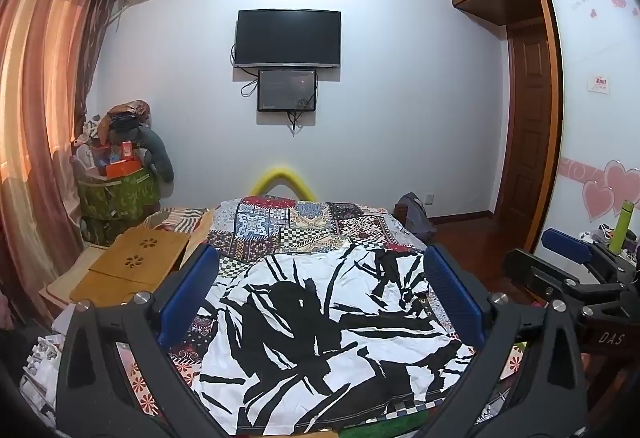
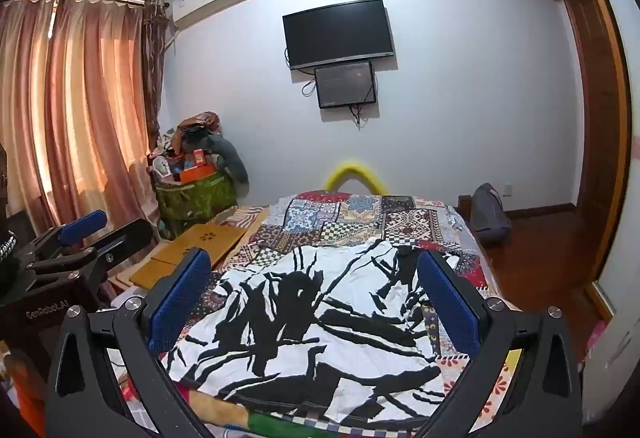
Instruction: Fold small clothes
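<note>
A bed (image 1: 360, 226) with a patchwork cover is filling the middle of both views. A black-and-white shirt (image 1: 320, 326) is lying spread on its near half, wrinkled. Both grippers are hovering above the shirt's near edge, side by side. The left gripper (image 1: 320, 294) is holding its blue pads wide apart, gripping nothing. The right gripper (image 2: 316, 298) is doing likewise. A TV (image 1: 288, 39) is hanging on the far wall.

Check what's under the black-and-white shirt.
The black-and-white shirt lies spread on a patchwork bedspread, which shows around its far and side edges. Anything directly beneath the shirt is covered and cannot be seen.
</note>
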